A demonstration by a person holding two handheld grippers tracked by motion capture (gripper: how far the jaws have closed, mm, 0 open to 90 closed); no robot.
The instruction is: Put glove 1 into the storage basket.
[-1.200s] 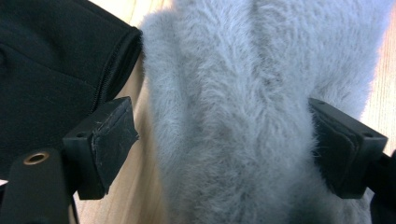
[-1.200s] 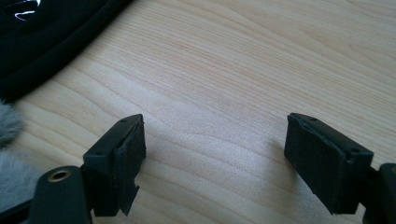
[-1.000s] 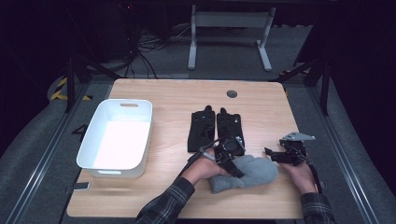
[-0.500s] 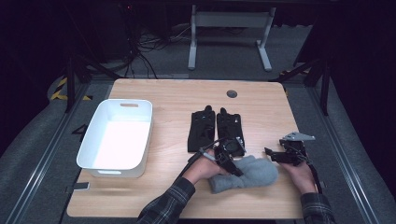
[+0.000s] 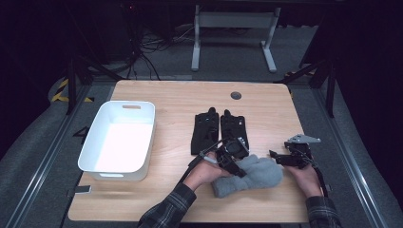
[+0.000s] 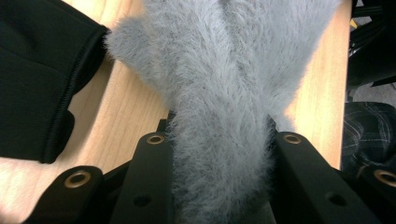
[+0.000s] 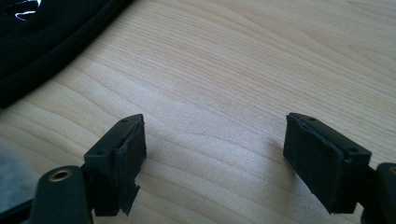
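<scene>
Left hand-held gripper (image 5: 231,160) clamped on grey mitten (image 5: 252,175), right hand-held gripper (image 5: 280,158) wide open, empty, over desk (image 5: 161,95), black gloves (image 5: 218,130) nearby

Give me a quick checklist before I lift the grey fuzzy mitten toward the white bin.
1. Left gripper closed on the grey mitten: ok, fabric bunched between its fingers.
2. Right gripper free: ok, open over bare table.
3. Black gloves apart from the mitten: cannot tell, they lie very close.
4. White bin ready: ok, nothing inside.
5. Path to the bin: ok, bare wood between.
</scene>
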